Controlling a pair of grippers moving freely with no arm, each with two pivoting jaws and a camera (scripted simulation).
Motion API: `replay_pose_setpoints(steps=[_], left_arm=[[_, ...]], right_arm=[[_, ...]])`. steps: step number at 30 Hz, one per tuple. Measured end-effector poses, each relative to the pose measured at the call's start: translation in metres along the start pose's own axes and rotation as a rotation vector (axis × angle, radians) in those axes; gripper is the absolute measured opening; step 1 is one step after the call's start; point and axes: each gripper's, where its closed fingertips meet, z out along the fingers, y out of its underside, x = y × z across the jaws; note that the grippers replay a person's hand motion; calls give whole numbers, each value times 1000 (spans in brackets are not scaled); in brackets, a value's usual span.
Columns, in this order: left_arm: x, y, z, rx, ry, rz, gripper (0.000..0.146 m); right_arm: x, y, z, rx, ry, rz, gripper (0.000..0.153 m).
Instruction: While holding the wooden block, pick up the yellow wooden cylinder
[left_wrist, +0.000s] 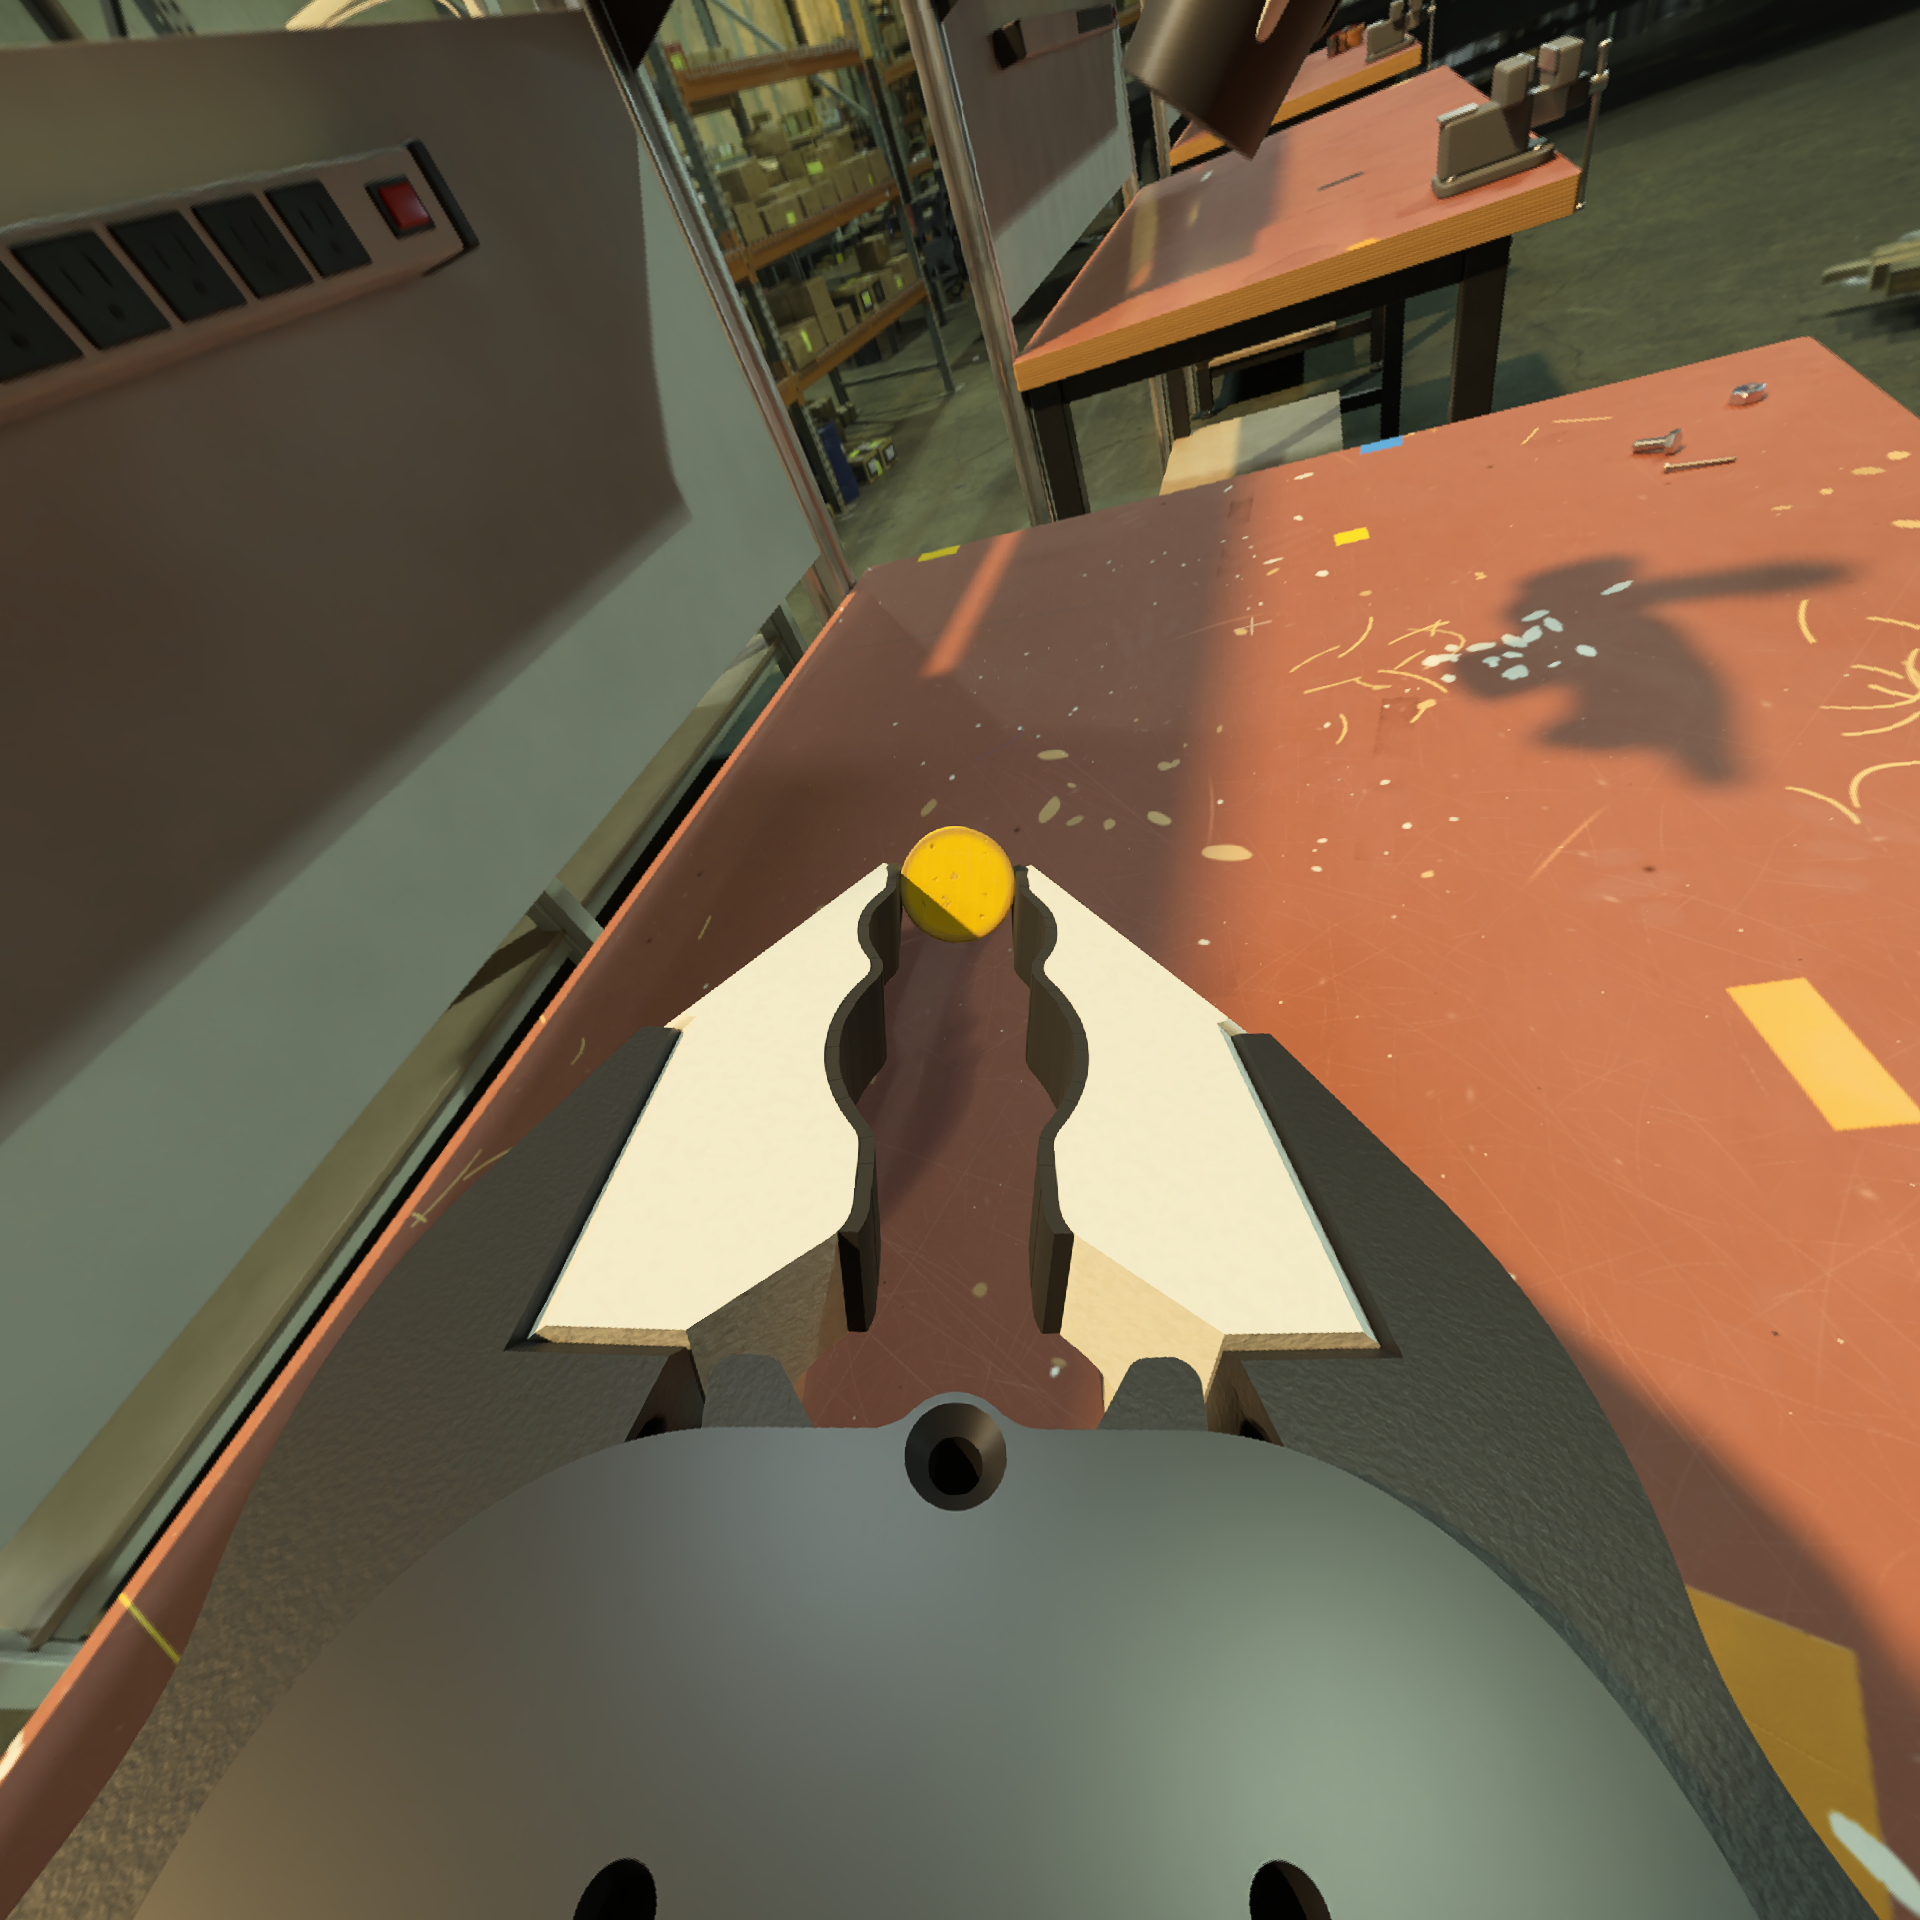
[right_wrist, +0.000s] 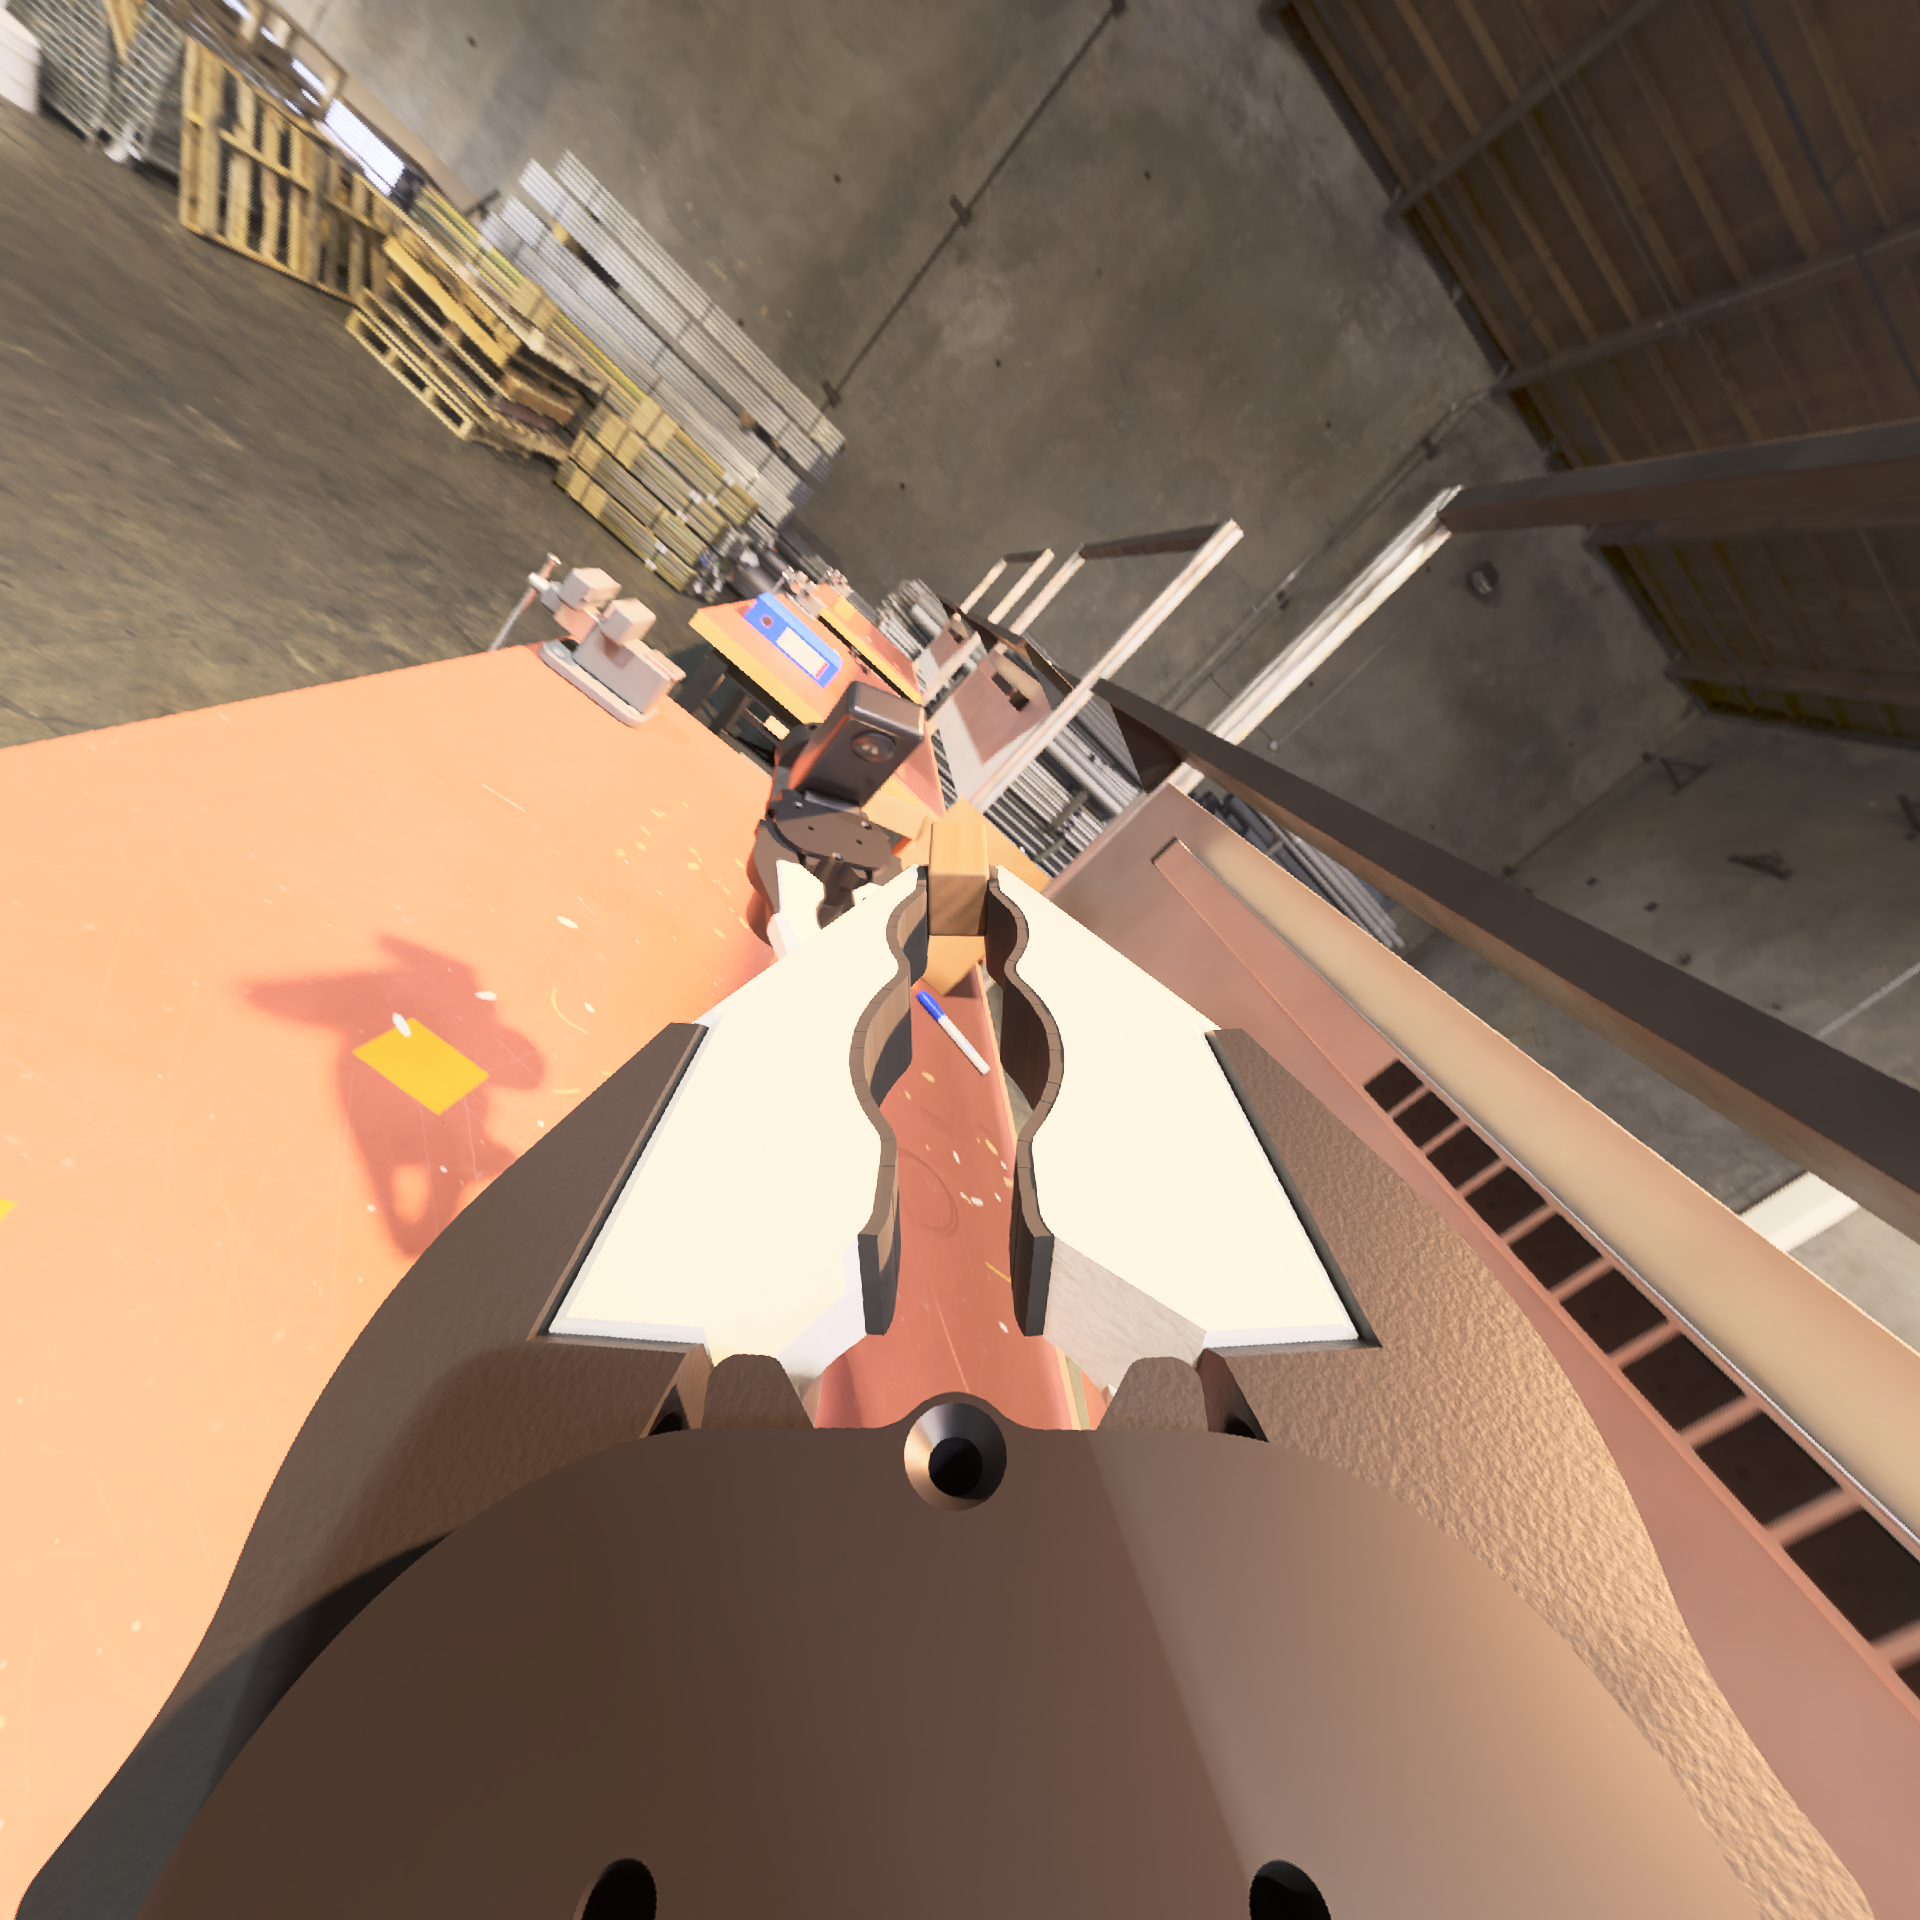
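In the left wrist view the yellow wooden cylinder (left_wrist: 956, 881) shows its round end between my left gripper's (left_wrist: 956, 894) fingertips (left_wrist: 885, 914). Both tips press against its sides, so the gripper is shut on it over the orange-red table (left_wrist: 1455, 987). I cannot tell whether it touches the table. In the right wrist view my right gripper (right_wrist: 956, 909) is shut on the light wooden block (right_wrist: 956, 883) and holds it above the table. The left gripper (right_wrist: 831, 810) shows beyond it.
A back panel with a power strip (left_wrist: 208, 260) stands close on the left. A blue and white pen (right_wrist: 951, 1029) lies on the table under the right gripper. Loose screws (left_wrist: 1662, 449) lie at the far right. A vise (left_wrist: 1496, 135) stands on another table behind.
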Motion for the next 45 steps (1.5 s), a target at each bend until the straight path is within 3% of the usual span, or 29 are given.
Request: replay_pose_setpoints(steps=[3, 6, 11, 15, 21, 26, 29, 33, 38, 45], left_arm=[[5, -11, -4, 13, 5, 22, 21], [11, -20, -8, 16, 0, 70, 21], [11, -30, -22, 23, -41, 106, 21], [8, -34, -38, 52, -71, 111, 21], [4, -36, -53, 71, -92, 115, 21], [0, -31, -57, 59, -108, 108, 21], [-2, -31, -60, 71, -115, 98, 21], [0, -32, -57, 79, -95, 92, 21], [7, -27, -35, 23, -57, 102, 21], [6, -17, -17, -61, -69, 102, 21]], right_arm=[[-1, -15, -1, 84, 10, 4, 9], [15, -26, -26, 185, 90, 47, 9], [38, -3, -56, 112, 174, 69, 9], [29, 14, -55, 151, 58, 102, 9], [-4, 61, -31, 23, -177, 135, 9], [-37, 49, -25, 197, -461, 245, 9], [-51, 70, -17, 44, -529, 257, 9], [-44, 96, 6, -119, -408, 193, 9], [-28, 96, 46, -174, -209, 131, 9], [-43, 91, 81, -262, -197, 117, 9]])
